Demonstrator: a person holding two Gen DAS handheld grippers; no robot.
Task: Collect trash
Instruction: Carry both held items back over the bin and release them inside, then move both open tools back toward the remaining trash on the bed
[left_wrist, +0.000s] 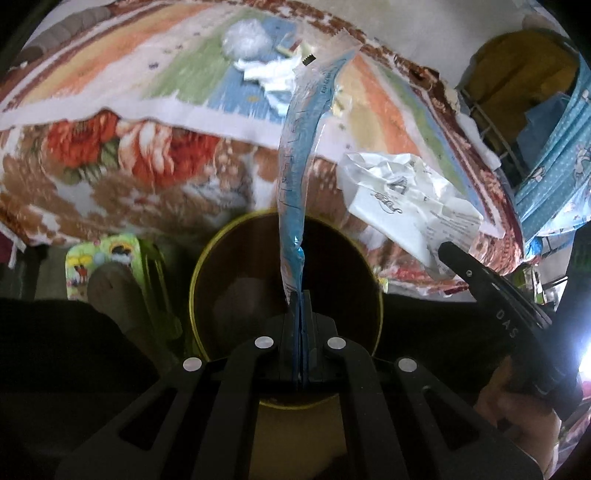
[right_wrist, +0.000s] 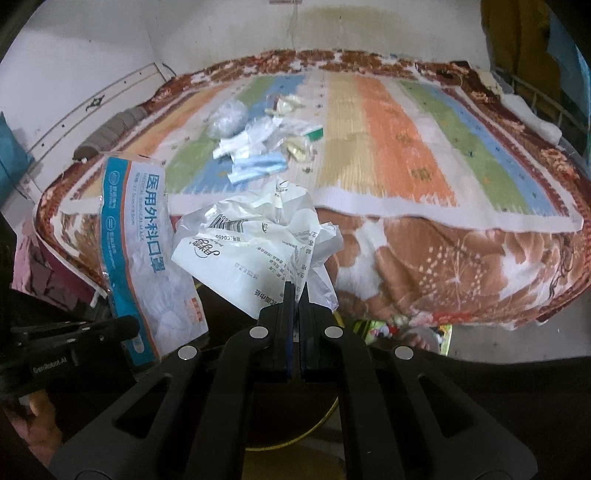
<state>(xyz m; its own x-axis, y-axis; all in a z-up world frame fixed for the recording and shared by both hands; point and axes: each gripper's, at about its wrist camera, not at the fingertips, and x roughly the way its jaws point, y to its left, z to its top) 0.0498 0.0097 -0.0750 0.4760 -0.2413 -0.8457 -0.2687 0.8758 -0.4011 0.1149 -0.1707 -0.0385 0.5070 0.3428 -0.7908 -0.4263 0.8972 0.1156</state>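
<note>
left gripper (left_wrist: 297, 295) has its fingers clamped tight on the bottom edge of the blue-and-clear plastic mask packet (left_wrist: 295, 155), which stands up long and thin ahead of the fingertips. right gripper (right_wrist: 294, 291) has its fingers pinched shut on a corner of the crumpled white plastic bag with printing (right_wrist: 258, 243), the rest ballooning out just past the tips. directly below both pairs of fingers sits the dark round bin with the yellow rim (left_wrist: 195, 280), mouth open. the step in hand looks like the drop. to do it well: get each piece centred over that mouth, tips low inside the rim, then let go one at a time so the tall packet doesn't catch the edge. more scraps (right_wrist: 255, 147) wait on the striped bed cover (right_wrist: 406, 147), well beyond the fingers.
</note>
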